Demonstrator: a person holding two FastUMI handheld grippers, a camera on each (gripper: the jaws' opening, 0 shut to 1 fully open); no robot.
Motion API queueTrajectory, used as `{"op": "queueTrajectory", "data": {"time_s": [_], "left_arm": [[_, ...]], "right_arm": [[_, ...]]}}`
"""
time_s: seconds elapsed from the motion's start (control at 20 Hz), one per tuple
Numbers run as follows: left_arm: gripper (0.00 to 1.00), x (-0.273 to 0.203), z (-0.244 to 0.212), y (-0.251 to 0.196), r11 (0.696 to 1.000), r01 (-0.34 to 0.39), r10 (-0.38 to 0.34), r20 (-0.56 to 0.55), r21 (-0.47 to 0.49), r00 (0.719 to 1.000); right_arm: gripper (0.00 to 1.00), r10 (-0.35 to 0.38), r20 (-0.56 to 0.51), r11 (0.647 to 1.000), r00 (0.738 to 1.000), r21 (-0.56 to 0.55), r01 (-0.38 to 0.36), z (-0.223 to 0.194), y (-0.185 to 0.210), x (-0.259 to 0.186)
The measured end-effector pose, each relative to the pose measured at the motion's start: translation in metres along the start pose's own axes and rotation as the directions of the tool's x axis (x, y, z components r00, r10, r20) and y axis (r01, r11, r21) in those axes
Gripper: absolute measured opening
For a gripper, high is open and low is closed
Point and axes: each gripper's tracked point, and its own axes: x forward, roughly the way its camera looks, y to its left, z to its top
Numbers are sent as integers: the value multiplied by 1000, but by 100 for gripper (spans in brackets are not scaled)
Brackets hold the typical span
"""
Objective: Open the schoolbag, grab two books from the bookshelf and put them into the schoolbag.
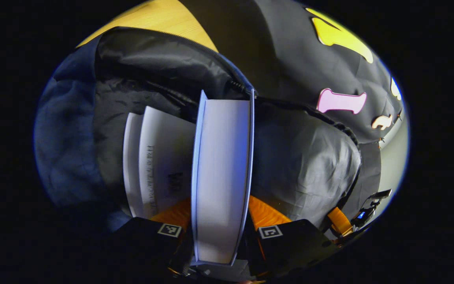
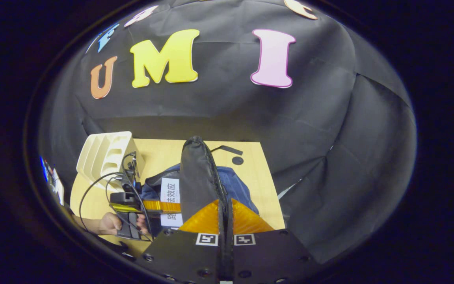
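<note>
Left tongs (image 1: 220, 232): clamped on a book (image 1: 222, 177), one finger pressing each cover, page edges facing the camera.
Held book: thick, pale pages, thin bluish cover; it stands on edge straight ahead of the left tongs, its far end reaching into the schoolbag's mouth.
Second book (image 1: 160, 165): just left of the held one, already inside the bag, white cover with dark print, leaning a little.
Schoolbag (image 1: 69, 146): blue outside, black and grey lining, zip wide open; the lining wraps both sides of the left tongs.
Right tongs (image 2: 226, 225): pinched tight on the bag's black flap (image 2: 197, 177), both fingers squeezing the fabric edge, which rises upright just ahead of them.
Bag from the right gripper view: blue body (image 2: 235, 185) lying on the table (image 2: 258, 189) under and beyond the right tongs, a white book cover showing in the opening to their left.
Other gripper (image 2: 128, 201): off to the left of the right tongs, level with the bag's mouth, cables looping from it.
Hand (image 2: 110, 223): wrapped round that gripper's handle, forearm coming in from the lower left.
Bookshelf (image 2: 105, 156): cream, slotted, on the table beyond that hand, at the table's far left.
</note>
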Motion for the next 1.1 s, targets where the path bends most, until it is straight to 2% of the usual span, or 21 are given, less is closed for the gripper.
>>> {"op": "queueTrajectory", "data": {"time_s": [0.05, 0.1, 0.2, 0.25, 0.3, 0.35, 0.55, 0.6, 0.65, 0.75, 0.85, 0.95, 1.1], "left_arm": [[47, -1, 1, 4, 1000, -14, 14, -11, -11, 1000], [65, 0, -1, 10, 999, -41, 40, -23, -14, 999], [74, -1, -5, 12, 997, -76, 75, -44, -24, 996], [75, -2, -6, 12, 994, -103, 102, -50, -27, 994], [89, -6, -6, 15, 991, -130, 129, -53, -28, 990], [78, -7, -6, 16, 987, -155, 153, -56, -34, 987], [81, -33, -9, 26, 956, -292, 289, -58, -37, 955], [94, -40, -8, 26, 945, -326, 324, -54, -23, 944], [81, -48, -6, 25, 935, -355, 355, -44, -3, 934], [81, -68, -2, 17, 915, -397, 399, -10, 70, 917], [81, -81, 7, 13, 880, -444, 444, 42, 167, 895], [81, -95, 16, 8, 833, -489, 480, 102, 259, 871], [81, -125, 21, -8, 776, -533, 505, 172, 339, 846]], "right_arm": [[0, 2, -2, 1000, 1000, 0, -2, -1, 1, 1], [0, 5, -2, 1000, 1000, 4, -5, -2, 2, 1], [0, 5, 0, 1000, 1000, 4, -5, -3, 1, 0], [0, 5, 2, 1000, 1000, 5, -5, -3, 1, 1], [0, 6, 3, 1000, 1000, 8, -6, -3, 2, 0], [0, 8, 3, 1000, 1000, 8, -8, -3, 2, 0], [0, 16, 12, 1000, 1000, 9, -16, -8, 8, -1], [0, 19, 15, 1000, 1000, 9, -19, -8, 10, -1], [0, 25, 15, 1000, 1000, 10, -25, -8, 12, 0], [0, 34, 18, 999, 999, 14, -35, -11, 16, 1], [0, 41, 22, 999, 999, 14, -41, -13, 20, 0], [0, 49, 29, 999, 998, 16, -49, -13, 24, -3], [0, 61, 39, 998, 997, 23, -62, -14, 33, -3]]}}
